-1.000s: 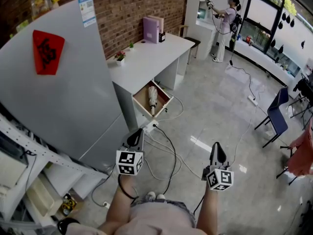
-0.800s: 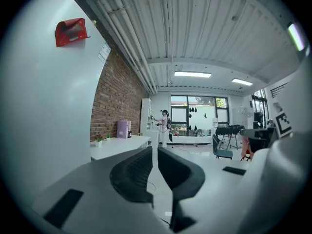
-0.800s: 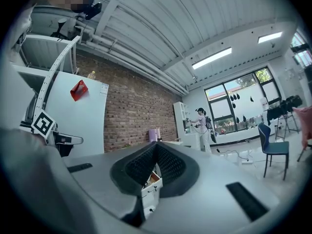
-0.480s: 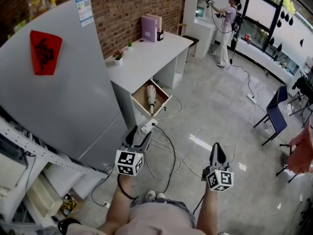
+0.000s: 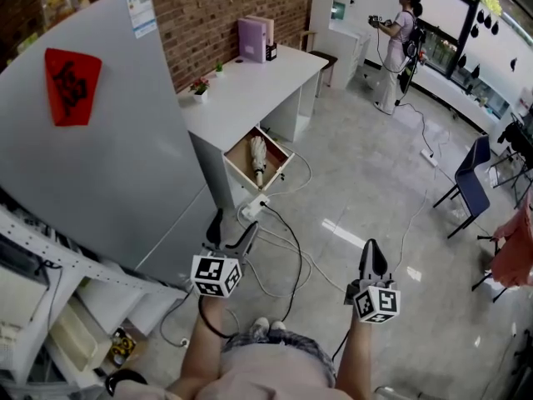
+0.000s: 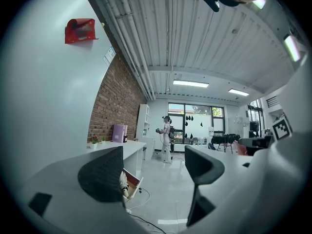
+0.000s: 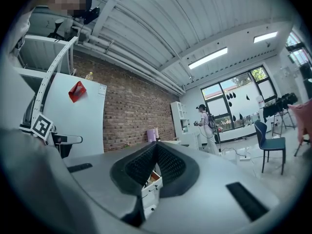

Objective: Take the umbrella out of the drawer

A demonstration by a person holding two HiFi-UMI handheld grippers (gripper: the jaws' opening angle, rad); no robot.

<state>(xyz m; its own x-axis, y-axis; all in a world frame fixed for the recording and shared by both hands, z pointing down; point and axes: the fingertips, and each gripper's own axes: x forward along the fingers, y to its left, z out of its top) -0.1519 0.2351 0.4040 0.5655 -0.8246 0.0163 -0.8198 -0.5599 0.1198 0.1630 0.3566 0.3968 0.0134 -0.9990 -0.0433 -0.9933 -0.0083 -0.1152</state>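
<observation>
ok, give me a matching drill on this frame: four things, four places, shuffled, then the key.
1 umbrella
2 purple box
3 red paper
4 power strip

a on the floor
b in the open drawer
c stuck on the grey fridge
d on the white desk

Pairs: 1-b, 2-d, 3-c, 4-a

Between us and the open drawer (image 5: 241, 167) it's mostly bare floor (image 5: 366, 182), and we've got loads of room on the right side. Stuff in the way: the big grey fridge (image 5: 108, 157) crowds the drawer's left side, the desk (image 5: 250, 98) top overhangs its back end, and a power strip (image 5: 256, 207) plus loose cables (image 5: 283, 248) sprawl on the tiles just below the drawer's front edge. The front part of the drawer is open from above.
</observation>
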